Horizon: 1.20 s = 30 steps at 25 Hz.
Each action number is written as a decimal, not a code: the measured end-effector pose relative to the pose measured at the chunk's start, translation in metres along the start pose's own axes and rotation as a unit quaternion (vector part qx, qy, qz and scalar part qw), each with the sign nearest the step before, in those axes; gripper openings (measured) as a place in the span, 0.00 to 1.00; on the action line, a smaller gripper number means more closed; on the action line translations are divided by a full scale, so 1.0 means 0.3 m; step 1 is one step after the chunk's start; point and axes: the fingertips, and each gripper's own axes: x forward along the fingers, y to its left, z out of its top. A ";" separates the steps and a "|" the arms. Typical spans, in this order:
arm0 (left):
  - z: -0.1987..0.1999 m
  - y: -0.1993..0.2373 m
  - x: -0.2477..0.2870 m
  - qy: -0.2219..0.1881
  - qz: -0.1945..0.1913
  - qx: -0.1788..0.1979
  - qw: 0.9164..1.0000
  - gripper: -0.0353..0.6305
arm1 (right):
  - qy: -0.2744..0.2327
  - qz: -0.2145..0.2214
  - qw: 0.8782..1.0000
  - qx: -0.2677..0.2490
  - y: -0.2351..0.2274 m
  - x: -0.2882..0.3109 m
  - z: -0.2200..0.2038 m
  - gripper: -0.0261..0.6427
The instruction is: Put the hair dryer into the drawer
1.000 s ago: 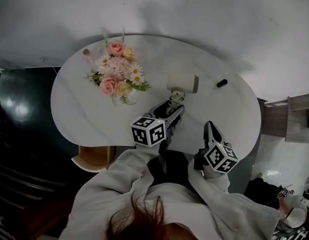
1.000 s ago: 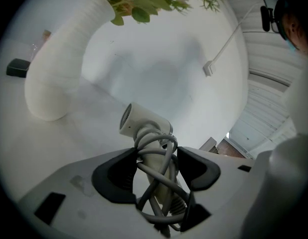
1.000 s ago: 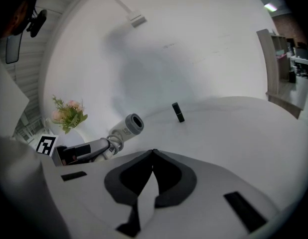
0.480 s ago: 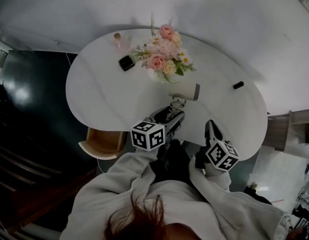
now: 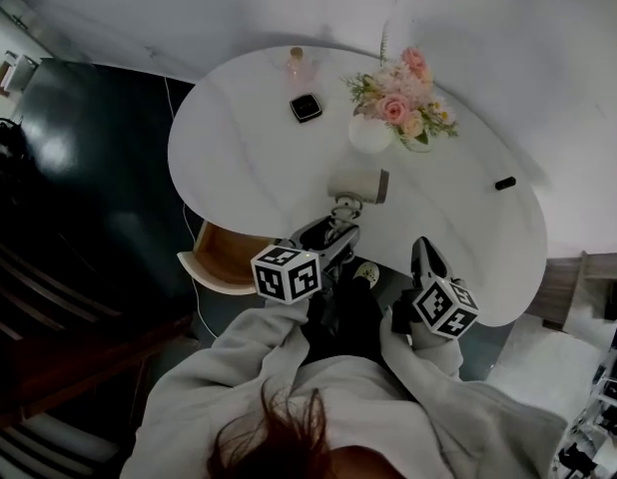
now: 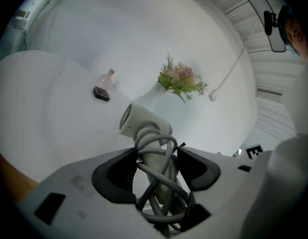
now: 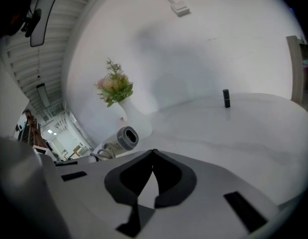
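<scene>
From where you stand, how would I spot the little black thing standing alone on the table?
Start at the white rounded table and find the vase of pink flowers. Go toward the table's right end: the small black cylinder stands by itself. The other dark item, a flat square case, lies beside a pink bottle left of the flowers.

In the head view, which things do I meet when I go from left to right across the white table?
Black case → hair dryer → small black cylinder. The pink bottle and the flower vase overlap these sideways, so they are left out.
</scene>
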 end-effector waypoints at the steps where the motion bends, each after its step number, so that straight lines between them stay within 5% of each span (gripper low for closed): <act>1: 0.002 0.017 -0.025 -0.006 0.005 -0.002 1.000 0.44 | 0.002 0.004 1.000 -0.005 0.020 0.003 -0.007 0.11; 19: 0.057 0.276 -0.486 -0.128 0.096 -0.050 0.986 0.44 | 0.072 0.106 0.989 -0.078 0.413 0.131 -0.192 0.11; 30: 0.006 0.417 -0.778 -0.164 0.144 -0.068 0.974 0.44 | 0.099 0.152 0.977 -0.112 0.656 0.189 -0.364 0.11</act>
